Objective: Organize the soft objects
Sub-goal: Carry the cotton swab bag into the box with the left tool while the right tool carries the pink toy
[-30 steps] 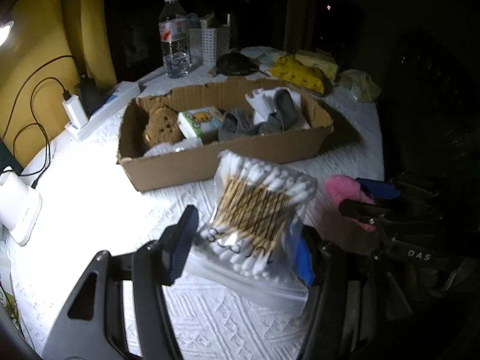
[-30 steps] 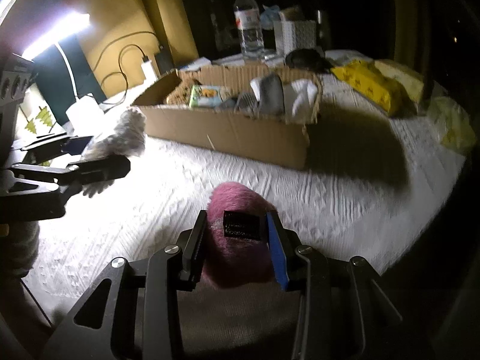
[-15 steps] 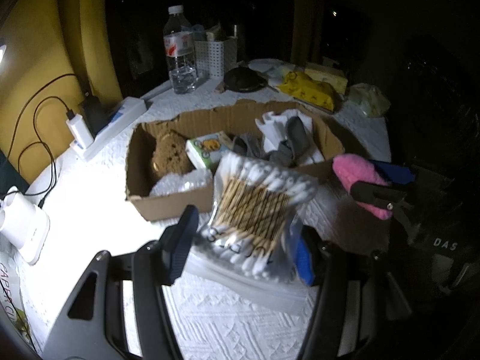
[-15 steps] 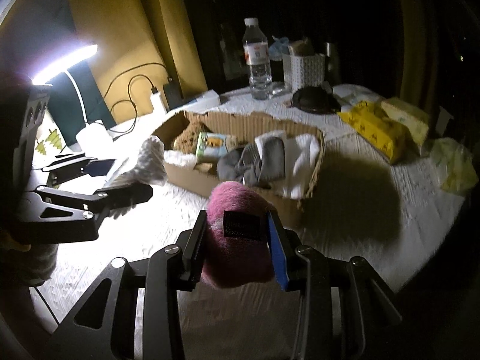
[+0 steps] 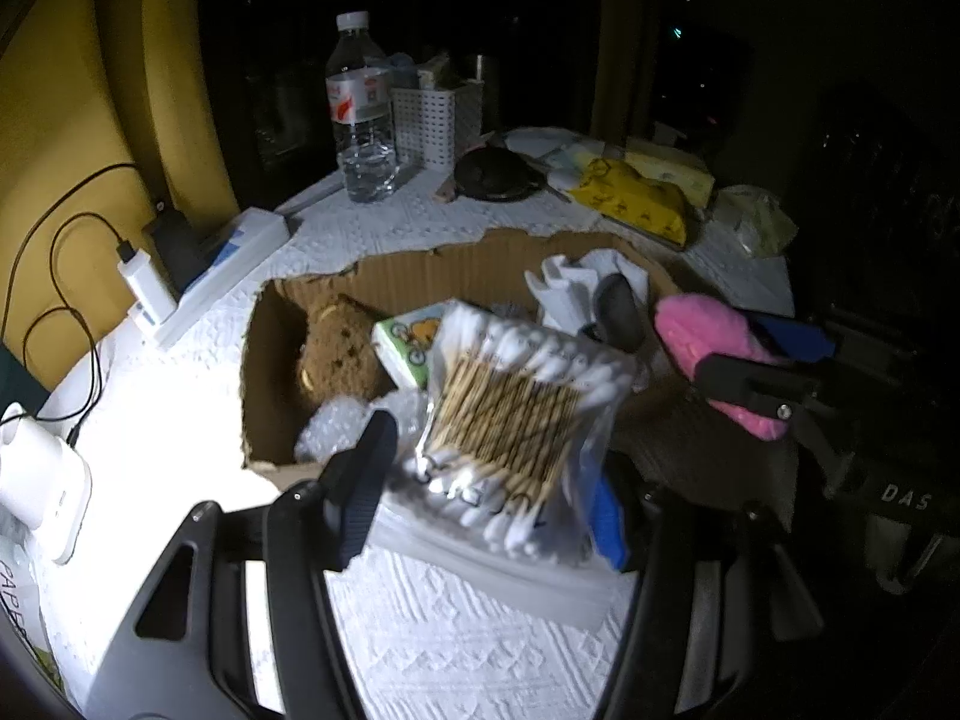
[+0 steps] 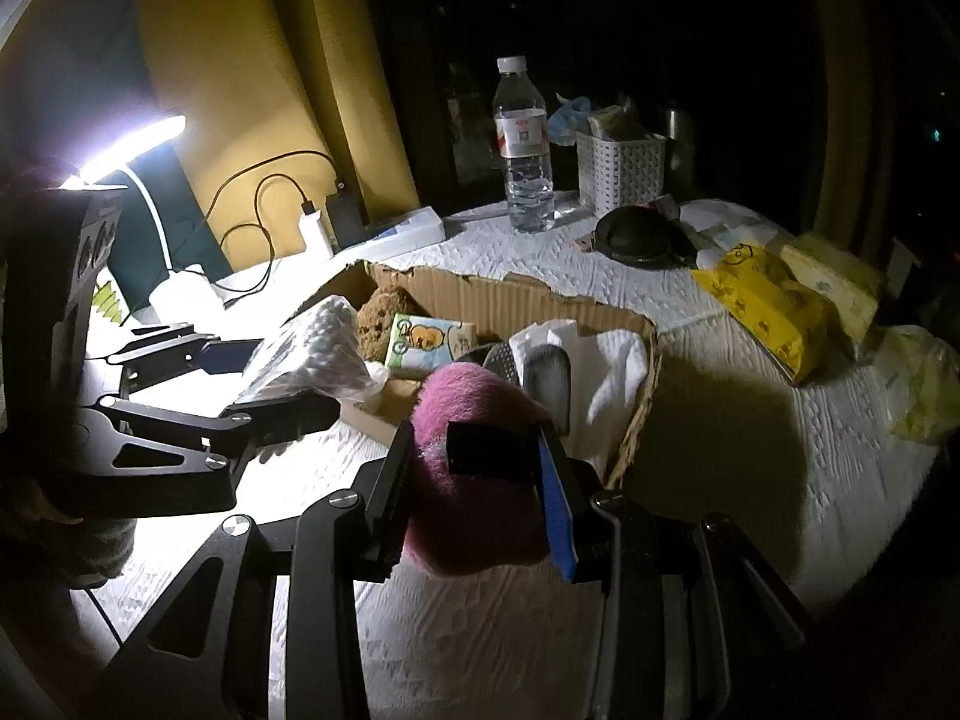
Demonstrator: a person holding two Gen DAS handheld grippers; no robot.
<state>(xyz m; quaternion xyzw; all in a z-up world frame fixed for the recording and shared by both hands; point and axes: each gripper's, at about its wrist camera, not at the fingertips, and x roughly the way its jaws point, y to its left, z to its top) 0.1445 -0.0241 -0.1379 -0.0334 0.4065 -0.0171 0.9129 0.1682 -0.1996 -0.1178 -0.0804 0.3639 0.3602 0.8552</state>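
Dimly lit throughout. Left tool (image 5: 486,498) low in the centre of its own frame, pinching a clear bag of cotton swabs (image 5: 510,420), held just at the near edge of the cardboard box (image 5: 264,360). Seen again at the left of the right wrist frame as left tool (image 6: 270,384), same bag (image 6: 312,354) clamped between its fingers. Right tool (image 6: 480,498) at lower centre of its frame, squeezed onto a pink fluffy object (image 6: 474,462), raised close to the box's near right corner; visible too at the right of the left wrist frame as right tool (image 5: 774,366) gripping the pink piece (image 5: 702,336). Inside the box (image 6: 516,300): a brown sponge-like lump (image 5: 342,354) at left, a small printed packet (image 5: 408,342) mid-box, crinkled plastic wrap (image 5: 342,420) at the near side, white cloth (image 5: 594,276) and possibly grey socks (image 6: 549,372) at right, though too dark to be sure. Beyond the box on the white-covered bench (image 5: 432,630): a water bottle (image 5: 360,114), a white basket (image 6: 621,171), a dark round thing (image 6: 636,237), a yellow pack (image 6: 762,300). Lamp (image 6: 129,147) glaring at upper left of the right wrist frame.
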